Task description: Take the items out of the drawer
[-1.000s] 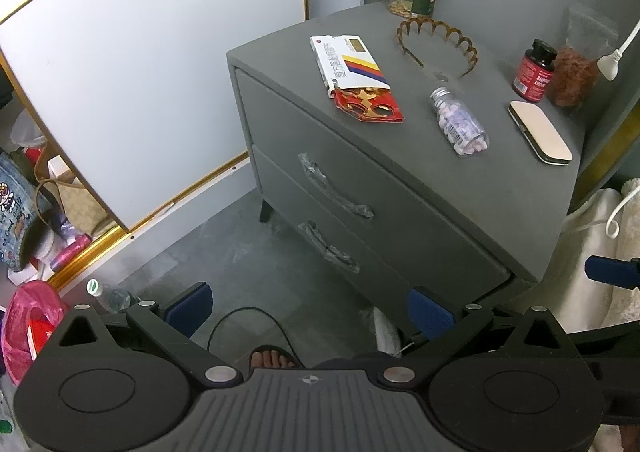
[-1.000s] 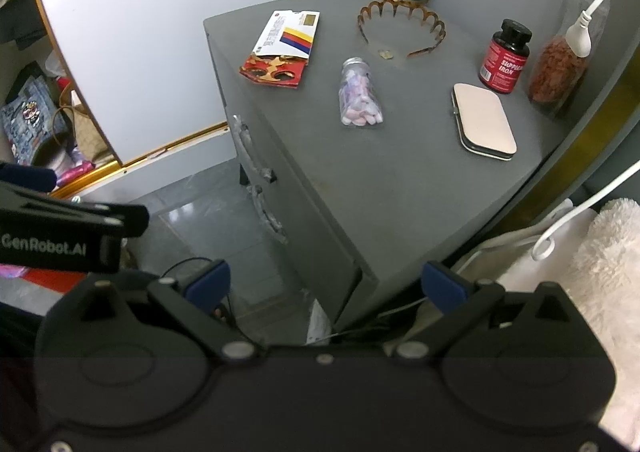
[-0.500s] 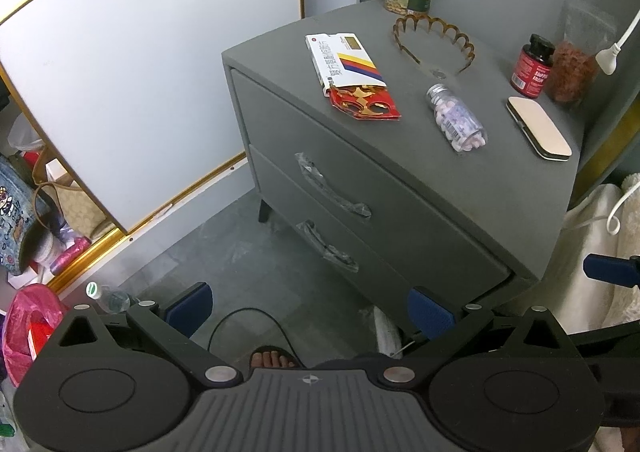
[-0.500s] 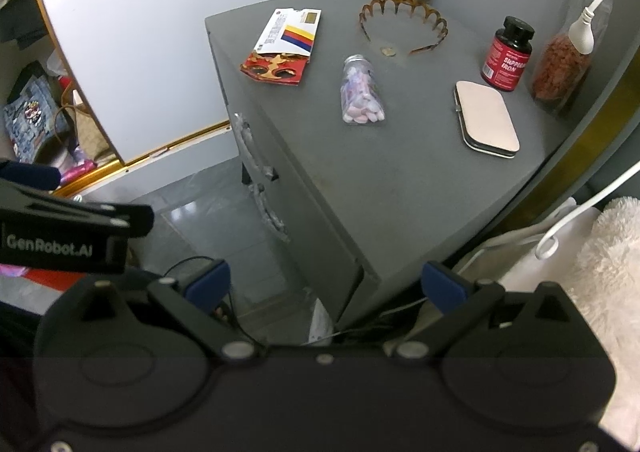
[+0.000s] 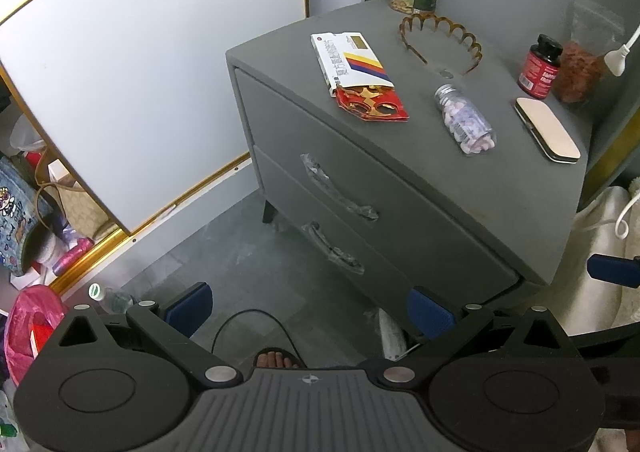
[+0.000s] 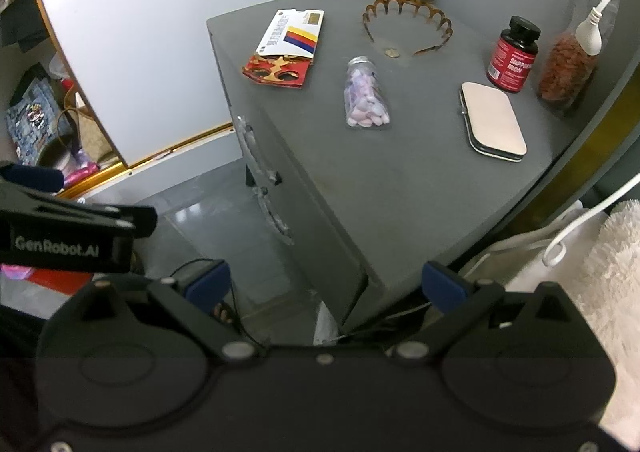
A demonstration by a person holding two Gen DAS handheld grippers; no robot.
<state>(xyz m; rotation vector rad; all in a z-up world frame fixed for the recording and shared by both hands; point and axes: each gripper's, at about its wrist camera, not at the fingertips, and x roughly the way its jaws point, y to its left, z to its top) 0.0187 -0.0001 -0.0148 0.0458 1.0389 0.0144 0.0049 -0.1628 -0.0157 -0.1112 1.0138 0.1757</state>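
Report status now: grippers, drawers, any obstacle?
Left gripper open, empty. Right gripper open, empty. Both drawers shut, top handle untouched. Nothing blocks the handles.

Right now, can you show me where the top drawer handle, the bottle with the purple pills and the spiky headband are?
top drawer handle (image 5: 339, 191), left wrist view, middle of the bar.
purple pill bottle (image 6: 365, 99), right wrist view, middle of its clear body.
spiky headband (image 6: 408, 7), right wrist view, top of its toothed arc.
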